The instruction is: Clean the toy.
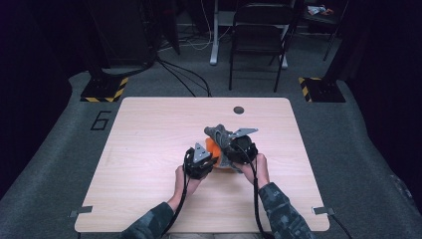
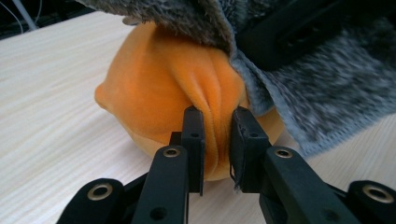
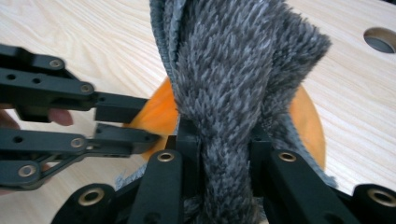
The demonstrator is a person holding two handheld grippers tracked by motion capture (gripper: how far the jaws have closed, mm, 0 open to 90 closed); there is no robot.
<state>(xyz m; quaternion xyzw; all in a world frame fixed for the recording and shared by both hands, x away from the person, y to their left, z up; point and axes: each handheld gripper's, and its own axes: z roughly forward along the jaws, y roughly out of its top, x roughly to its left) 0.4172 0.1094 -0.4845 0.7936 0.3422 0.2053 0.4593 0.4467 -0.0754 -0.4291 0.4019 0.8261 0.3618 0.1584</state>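
An orange plush ball point(image 2: 159, 88) lies near the middle of the wooden table point(image 1: 149, 144), half covered by a grey fuzzy cloth point(image 3: 233, 70). My left gripper point(image 2: 217, 140) is shut on a pinched fold of the orange plush. My right gripper point(image 3: 224, 154) is shut on a bunched part of the grey cloth and holds it up over the ball. In the high view the left gripper point(image 1: 201, 162) and right gripper point(image 1: 239, 149) sit close together with the orange ball point(image 1: 213, 147) between them. The left gripper's fingers point(image 3: 116, 107) reach in from the left of the right gripper view.
A round cable hole point(image 1: 239, 110) sits near the table's far edge. A black folding chair point(image 1: 259, 35) and a desk leg stand beyond the table on grey carpet, with cables on the floor.
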